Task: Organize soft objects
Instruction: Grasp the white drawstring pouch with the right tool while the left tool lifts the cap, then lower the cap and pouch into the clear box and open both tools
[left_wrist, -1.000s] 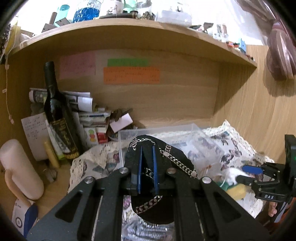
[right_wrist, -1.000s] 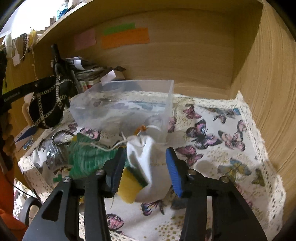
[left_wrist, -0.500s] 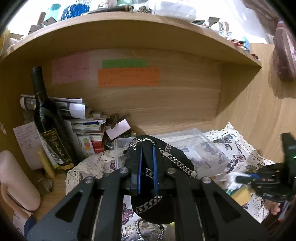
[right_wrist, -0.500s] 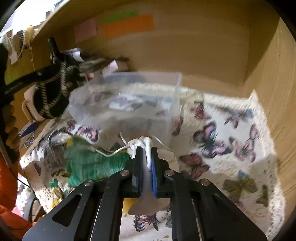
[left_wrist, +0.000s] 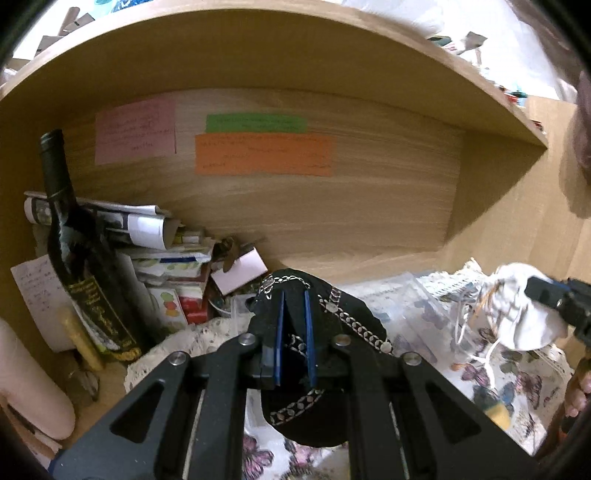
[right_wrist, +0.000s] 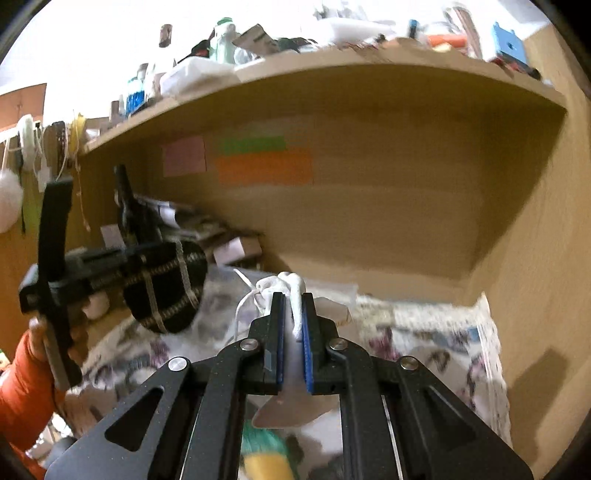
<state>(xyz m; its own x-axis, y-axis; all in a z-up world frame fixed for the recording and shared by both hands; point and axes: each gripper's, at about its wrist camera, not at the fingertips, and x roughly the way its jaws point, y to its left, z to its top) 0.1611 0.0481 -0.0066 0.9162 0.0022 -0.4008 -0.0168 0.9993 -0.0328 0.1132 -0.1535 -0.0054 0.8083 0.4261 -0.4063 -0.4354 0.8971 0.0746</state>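
My left gripper (left_wrist: 293, 299) is shut on a black pouch with silver chains (left_wrist: 343, 306) and holds it in the air over the near left of a clear plastic box (left_wrist: 399, 295). The pouch also shows in the right wrist view (right_wrist: 166, 288). My right gripper (right_wrist: 293, 299) is shut on the gathered neck of a white drawstring bag (right_wrist: 288, 286), lifted off the cloth. That bag shows at the right in the left wrist view (left_wrist: 517, 314). A green and yellow soft item (right_wrist: 264, 454) lies below, blurred.
A butterfly-print lace cloth (right_wrist: 436, 339) covers the desk inside a wooden alcove. A dark wine bottle (left_wrist: 79, 258), stacked papers (left_wrist: 147, 229) and small boxes crowd the left back. A pale cylinder (left_wrist: 29, 380) lies at far left. A cluttered shelf (right_wrist: 332, 62) hangs overhead.
My right gripper closed on the white bag's neck and lifted it off the cloth. My left gripper rose and moved forward with the black pouch.
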